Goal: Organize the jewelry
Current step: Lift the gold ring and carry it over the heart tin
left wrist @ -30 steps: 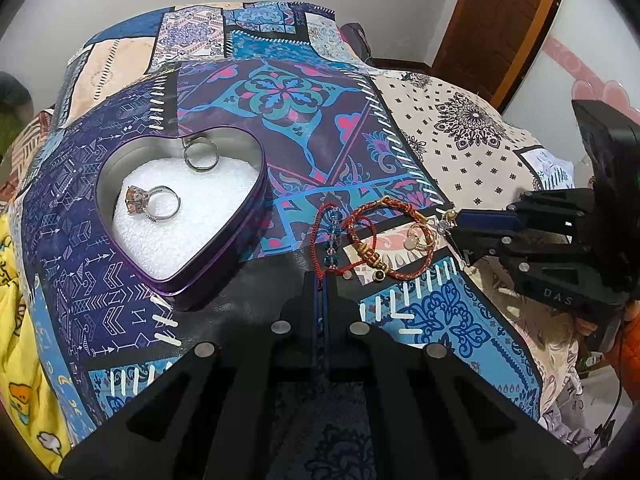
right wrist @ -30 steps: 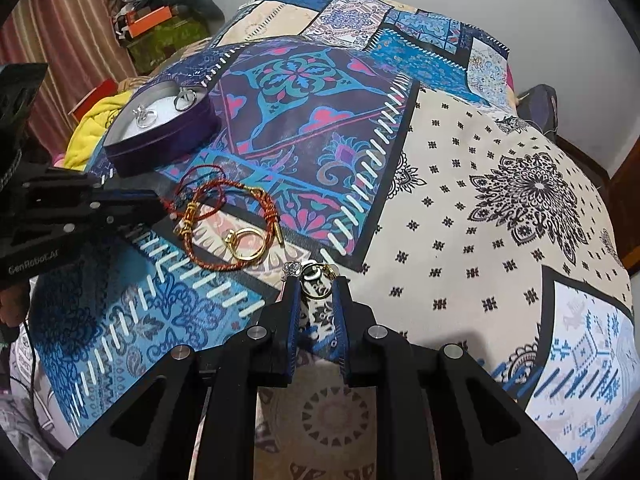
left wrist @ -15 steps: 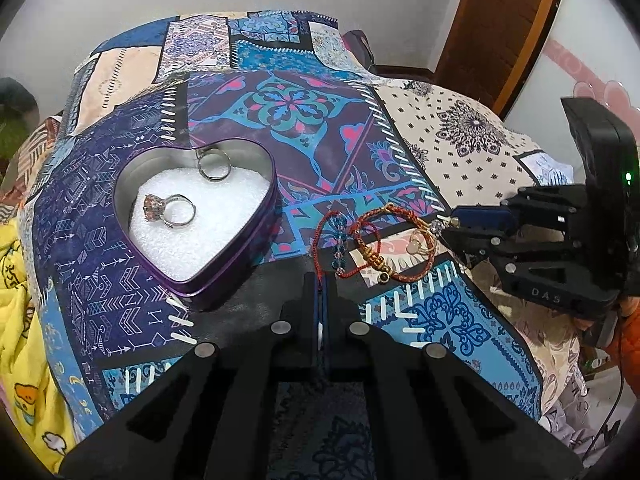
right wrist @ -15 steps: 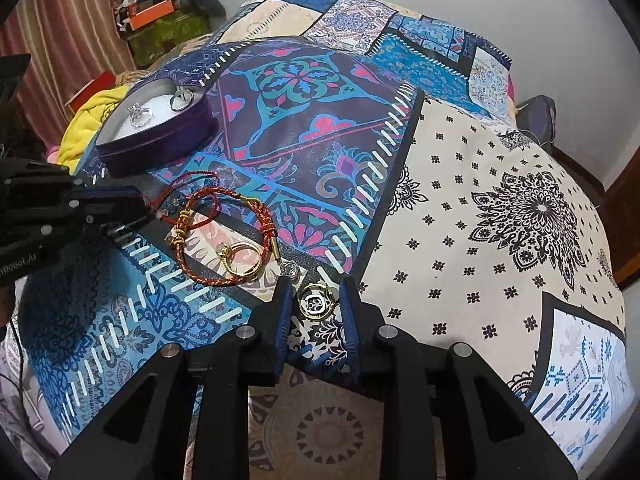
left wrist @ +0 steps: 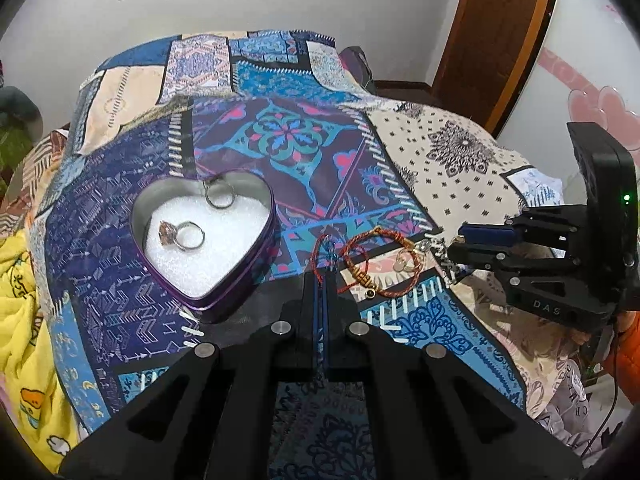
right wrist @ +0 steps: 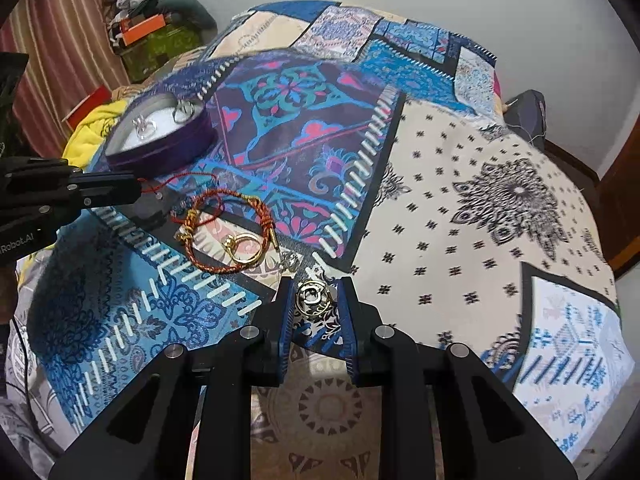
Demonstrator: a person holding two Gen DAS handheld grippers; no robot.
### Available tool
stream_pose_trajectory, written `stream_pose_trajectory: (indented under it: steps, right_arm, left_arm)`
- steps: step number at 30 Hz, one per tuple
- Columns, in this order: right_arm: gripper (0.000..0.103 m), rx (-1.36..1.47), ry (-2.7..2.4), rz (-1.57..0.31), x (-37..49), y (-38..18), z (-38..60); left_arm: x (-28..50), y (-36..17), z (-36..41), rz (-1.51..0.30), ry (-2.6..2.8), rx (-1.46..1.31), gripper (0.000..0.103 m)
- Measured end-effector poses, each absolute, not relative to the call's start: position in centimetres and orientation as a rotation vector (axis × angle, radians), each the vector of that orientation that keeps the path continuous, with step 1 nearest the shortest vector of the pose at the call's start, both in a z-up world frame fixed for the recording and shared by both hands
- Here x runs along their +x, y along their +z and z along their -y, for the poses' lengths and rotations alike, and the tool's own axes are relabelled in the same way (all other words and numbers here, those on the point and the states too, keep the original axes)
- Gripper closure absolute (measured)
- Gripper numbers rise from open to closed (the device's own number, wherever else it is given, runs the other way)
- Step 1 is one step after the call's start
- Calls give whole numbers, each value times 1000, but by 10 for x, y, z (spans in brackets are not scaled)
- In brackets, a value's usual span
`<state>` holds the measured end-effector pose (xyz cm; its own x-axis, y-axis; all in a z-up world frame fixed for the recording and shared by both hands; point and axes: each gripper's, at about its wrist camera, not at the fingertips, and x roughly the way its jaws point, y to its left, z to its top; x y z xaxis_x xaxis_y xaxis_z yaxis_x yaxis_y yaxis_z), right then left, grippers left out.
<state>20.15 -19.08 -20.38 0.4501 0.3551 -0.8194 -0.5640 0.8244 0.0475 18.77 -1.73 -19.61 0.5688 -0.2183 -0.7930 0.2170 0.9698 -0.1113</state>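
Note:
A purple heart-shaped tin (left wrist: 269,240) with white foam holds a silver ring (left wrist: 218,197) and a ring with a pink stone (left wrist: 182,236). To its right on the bedspread lie a thin red cord bracelet (left wrist: 316,254), a braided orange bracelet (right wrist: 200,258) and a gold ring (right wrist: 245,261) inside its loop. My left gripper (left wrist: 320,276) is shut on the red cord, which runs out from its tips (right wrist: 138,192). My right gripper (right wrist: 314,284) is shut on a small ornate gold ring (right wrist: 314,300), held across its width. A small silver trinket (right wrist: 290,260) lies just ahead of its fingertips.
The patchwork bedspread (right wrist: 460,208) slopes away on all sides. A yellow blanket (left wrist: 24,300) lies at the left edge. Bags and boxes (right wrist: 152,24) sit by a striped curtain, and a wooden door (left wrist: 492,40) stands at the far right.
The ornate gold ring was at the right gripper's fingertips and now sits deeper between the fingers, which stand a little wider. The left gripper stays shut on the red cord.

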Motion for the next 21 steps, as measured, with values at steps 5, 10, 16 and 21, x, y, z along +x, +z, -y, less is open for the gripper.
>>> stream_pose_trajectory:
  steps: [5, 10, 16, 21]
  right_arm:
    - [84, -212, 574, -896, 199, -184, 193]
    - [84, -191, 579, -848, 199, -166, 187]
    - [84, -182, 603, -800, 198, -150, 178]
    - [84, -176, 619, -762, 196, -137, 169]
  left_arm:
    - [185, -183, 13, -900, -249, -7, 103]
    - [180, -168, 8, -863, -239, -19, 103]
    - [174, -147, 1, -813, -229, -35, 103]
    - [169, -125, -6, -761, -224, -54, 103]
